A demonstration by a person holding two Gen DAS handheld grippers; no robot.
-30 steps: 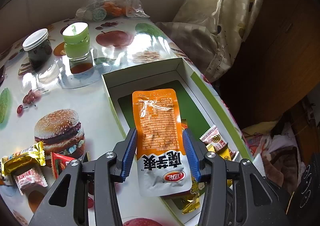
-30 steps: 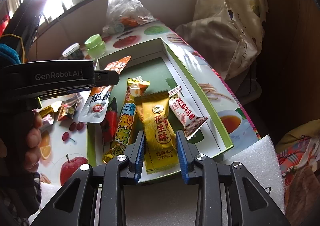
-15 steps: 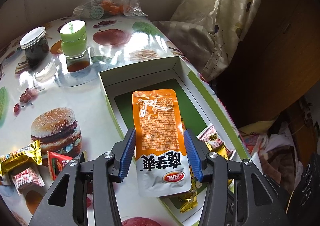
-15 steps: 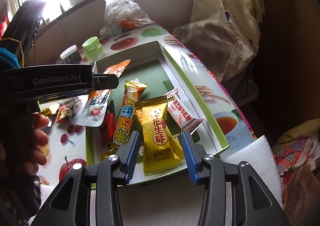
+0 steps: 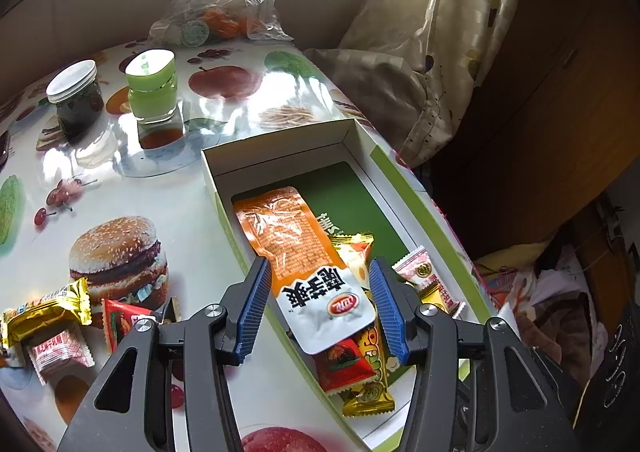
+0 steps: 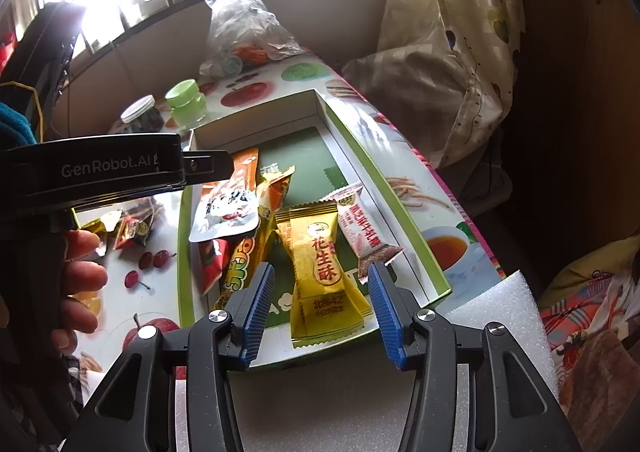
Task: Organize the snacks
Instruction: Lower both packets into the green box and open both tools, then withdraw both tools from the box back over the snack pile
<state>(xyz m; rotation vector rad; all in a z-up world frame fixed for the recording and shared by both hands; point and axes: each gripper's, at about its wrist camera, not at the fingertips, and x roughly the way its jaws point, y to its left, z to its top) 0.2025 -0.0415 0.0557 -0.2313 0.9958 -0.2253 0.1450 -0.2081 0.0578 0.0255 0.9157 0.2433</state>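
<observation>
An open white-and-green box (image 5: 280, 139) lies on the fruit-print table. Inside it rest an orange-and-white pouch (image 5: 292, 248), a red packet (image 5: 344, 364), a long yellow packet (image 5: 368, 392) and a pink-white candy (image 5: 420, 272). My left gripper (image 5: 318, 272) hovers over the pouch's white end, open, pads clear of it. In the right wrist view a gold peanut-candy packet (image 6: 316, 236) lies across the box's near edge (image 6: 340, 344). My right gripper (image 6: 320, 272) straddles it, its jaws opening and not touching it. The left gripper's body (image 6: 100, 167) and a hand (image 6: 80, 276) show at left.
Several loose snacks (image 5: 48, 316) lie on the table left of the box. A green-lidded jar (image 5: 152, 87), a dark jar (image 5: 76, 99) and a plastic bag (image 5: 224, 7) stand farther back. White foam (image 6: 500, 316) sits beside the box's near right corner. A curtain (image 5: 440, 31) hangs at right.
The orange pouch has dropped from between the left jaws into the box. The right jaws have spread apart off the gold packet, which stays on the box's near edge.
</observation>
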